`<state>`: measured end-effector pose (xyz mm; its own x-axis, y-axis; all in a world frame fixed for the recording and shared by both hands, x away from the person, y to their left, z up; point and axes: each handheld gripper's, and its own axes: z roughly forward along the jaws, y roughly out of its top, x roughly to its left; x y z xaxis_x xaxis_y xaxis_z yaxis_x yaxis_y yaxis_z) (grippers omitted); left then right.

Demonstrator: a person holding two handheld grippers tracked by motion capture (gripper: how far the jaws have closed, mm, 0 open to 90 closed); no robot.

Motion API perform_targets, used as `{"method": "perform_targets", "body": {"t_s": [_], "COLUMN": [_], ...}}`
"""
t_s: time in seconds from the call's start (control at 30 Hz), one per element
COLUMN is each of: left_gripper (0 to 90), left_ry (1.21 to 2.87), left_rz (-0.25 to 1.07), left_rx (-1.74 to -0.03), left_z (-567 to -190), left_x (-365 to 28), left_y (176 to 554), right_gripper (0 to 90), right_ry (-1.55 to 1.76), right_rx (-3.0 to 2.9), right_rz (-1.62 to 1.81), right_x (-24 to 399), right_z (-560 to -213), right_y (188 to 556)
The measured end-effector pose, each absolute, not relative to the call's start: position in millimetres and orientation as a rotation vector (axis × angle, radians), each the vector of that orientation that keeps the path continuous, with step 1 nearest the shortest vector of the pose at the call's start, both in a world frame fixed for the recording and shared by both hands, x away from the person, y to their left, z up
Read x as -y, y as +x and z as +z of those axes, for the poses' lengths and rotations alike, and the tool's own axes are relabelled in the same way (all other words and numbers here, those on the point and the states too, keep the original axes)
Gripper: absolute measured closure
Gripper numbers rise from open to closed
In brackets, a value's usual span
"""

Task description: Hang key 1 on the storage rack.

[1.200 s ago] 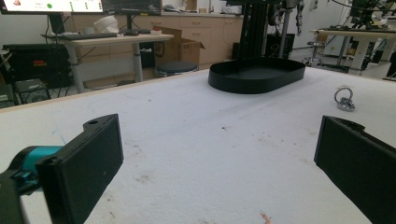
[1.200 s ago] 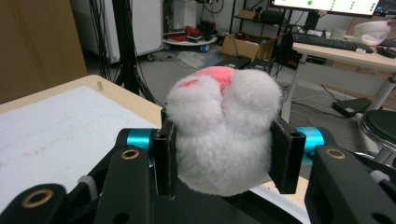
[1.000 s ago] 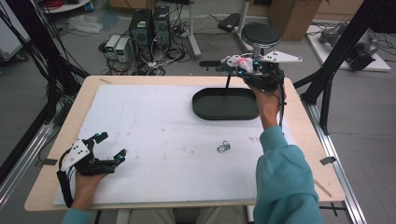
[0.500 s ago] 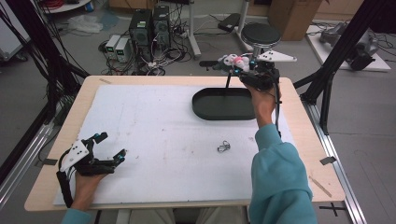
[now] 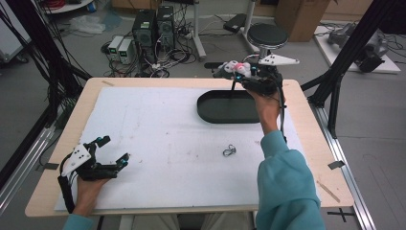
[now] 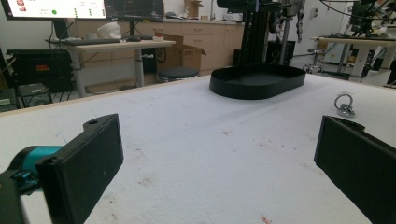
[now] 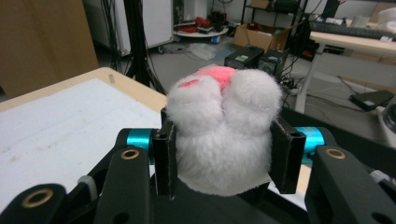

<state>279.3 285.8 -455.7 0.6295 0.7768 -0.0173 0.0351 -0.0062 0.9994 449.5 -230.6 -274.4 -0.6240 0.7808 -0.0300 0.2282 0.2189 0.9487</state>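
Each gripper is black, with two flat rectangular jaws on teal cylindrical mounts. The right gripper (image 7: 224,154) has brass-coloured eyelets set in its black linkage arms. The left gripper (image 5: 111,152) carries a pale three-cornered plate on top; teal tips appear to mark its jaw ends. A black cable trails from each. The person's sleeves (image 5: 282,187) are teal.

One white plush toy (image 7: 223,135) (pink patches on top), one black oval tray (image 5: 230,109), one metal ring (image 5: 229,151)

High view overlooks the table (image 5: 158,124); left gripper view skims it, sharing the tray (image 5: 225,115).
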Motion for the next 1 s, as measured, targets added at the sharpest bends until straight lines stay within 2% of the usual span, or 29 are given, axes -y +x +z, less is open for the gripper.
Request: {"method": "perform_targets", "body": {"t_s": [1.0], "left_gripper": [1.7], "left_ry": [1.476], "left_rz": [0.675], "left_rx": [-0.717], "left_z": [-456], "left_x": [-285], "left_y": [279], "right_gripper": [53.3], "right_ry": [0.992], "right_rx": [-2.103], "right_rz": [1.37], "right_x": [230], "right_z": [-310], "right_y": [445]}}
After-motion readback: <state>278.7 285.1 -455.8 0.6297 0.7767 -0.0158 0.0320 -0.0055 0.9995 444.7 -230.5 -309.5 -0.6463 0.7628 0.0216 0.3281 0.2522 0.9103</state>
